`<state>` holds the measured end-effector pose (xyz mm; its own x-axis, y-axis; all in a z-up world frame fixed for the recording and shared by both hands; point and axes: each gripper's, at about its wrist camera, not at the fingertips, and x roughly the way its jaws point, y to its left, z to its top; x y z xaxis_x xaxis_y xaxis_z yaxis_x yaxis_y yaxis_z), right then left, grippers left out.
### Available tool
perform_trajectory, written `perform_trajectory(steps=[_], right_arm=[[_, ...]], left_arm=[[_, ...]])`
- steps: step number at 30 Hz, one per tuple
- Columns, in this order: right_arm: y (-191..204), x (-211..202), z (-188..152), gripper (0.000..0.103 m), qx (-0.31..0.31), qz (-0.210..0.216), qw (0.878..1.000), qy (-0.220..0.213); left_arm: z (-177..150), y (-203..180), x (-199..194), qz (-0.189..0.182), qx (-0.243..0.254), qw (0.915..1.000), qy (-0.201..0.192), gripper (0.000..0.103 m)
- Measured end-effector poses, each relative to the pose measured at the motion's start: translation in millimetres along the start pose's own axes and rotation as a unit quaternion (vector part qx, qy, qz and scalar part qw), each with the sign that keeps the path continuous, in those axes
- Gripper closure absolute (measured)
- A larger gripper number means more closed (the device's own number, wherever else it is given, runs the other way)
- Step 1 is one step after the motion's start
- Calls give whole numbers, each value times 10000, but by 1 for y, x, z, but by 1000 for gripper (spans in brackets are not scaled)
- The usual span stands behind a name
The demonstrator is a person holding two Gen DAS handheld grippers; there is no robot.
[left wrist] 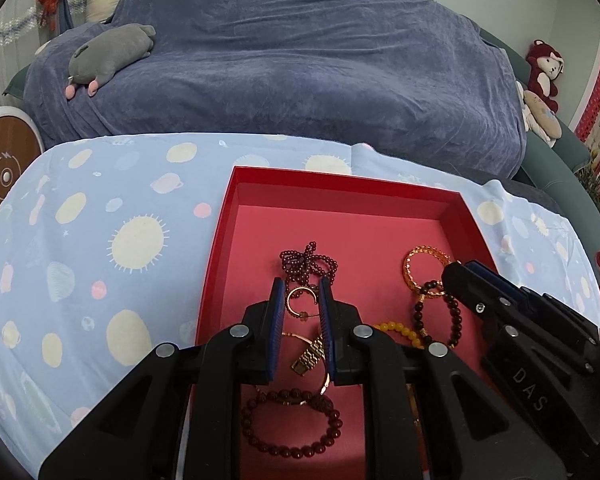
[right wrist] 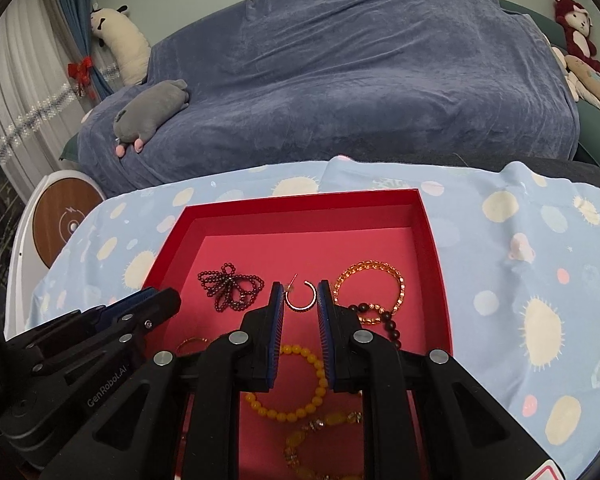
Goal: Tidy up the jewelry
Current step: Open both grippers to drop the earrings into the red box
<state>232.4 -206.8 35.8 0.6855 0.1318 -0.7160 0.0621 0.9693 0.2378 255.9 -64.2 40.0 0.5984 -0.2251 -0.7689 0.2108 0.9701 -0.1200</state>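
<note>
— Beads (left wrist: 292,424) lie nearest, the dark red bracelet just under the left tongs (left wrist: 302,292). Above it sits the gold clasp (left wrist: 309,356), between those fingers, low down.

— And both tongs are apart?

— Yes, each pair stands open with nothing clamped. The right tongs (right wrist: 299,294) frame the hoop (right wrist: 299,296) at their tips; the left wrist view shows the same hoop (left wrist: 300,300) between the left tips too. I cannot tell which pair is really closer to it, or whether either touches it.

— So the hoop is the step in hand?

— That is my guess. It lies flat on the floor of the red box (right wrist: 300,204), with the garnet string (right wrist: 230,292) just to the left of the right tongs and the gold bangle (right wrist: 370,292) just to the right. All the jewelry is inside the box.

— How would you take it cleanly?

— One pair only. With both crowding the same ring they would likely knock each other. I would bring the fingertips down until they nearly touch the floor, one pad on each outer edge of the hoop, then close slowly. It is thin and hard, so it may skid or flip if squeezed off-centre.

— Anything to avoid?

— The hoop's post, sticking up at its far left end, could catch a pad. Also the yellow beads (right wrist: 296,384) under the right tongs and the black beads (left wrist: 440,312) to the right of the left pair; keep clear so nothing drags along.
</note>
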Motion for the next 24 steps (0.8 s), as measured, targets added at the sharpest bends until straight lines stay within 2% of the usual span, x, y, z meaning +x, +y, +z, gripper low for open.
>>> perform_trajectory(steps=[11, 14, 16, 17, 19, 24], right_arm=[[4, 20, 1, 87, -23, -52, 9998, 198], [7, 23, 2, 82, -63, -99, 9997, 208], [8, 23, 2, 80, -79, -122, 9997, 210], [7, 22, 2, 74, -76, -137, 9997, 201], [7, 20, 2, 71, -72, -148, 9997, 161], [7, 10, 2, 70, -71, -157, 9998, 121]], left_arm=[[10, 7, 18, 9, -102, 9999, 91, 86], [9, 6, 19, 47, -87, 9999, 101, 85], [9, 6, 19, 97, -94, 9999, 104, 76], [9, 6, 18, 135, -105, 9998, 78, 69], [8, 6, 17, 157, -98, 9998, 50, 69], [6, 5, 11, 133, -87, 9999, 60, 69]])
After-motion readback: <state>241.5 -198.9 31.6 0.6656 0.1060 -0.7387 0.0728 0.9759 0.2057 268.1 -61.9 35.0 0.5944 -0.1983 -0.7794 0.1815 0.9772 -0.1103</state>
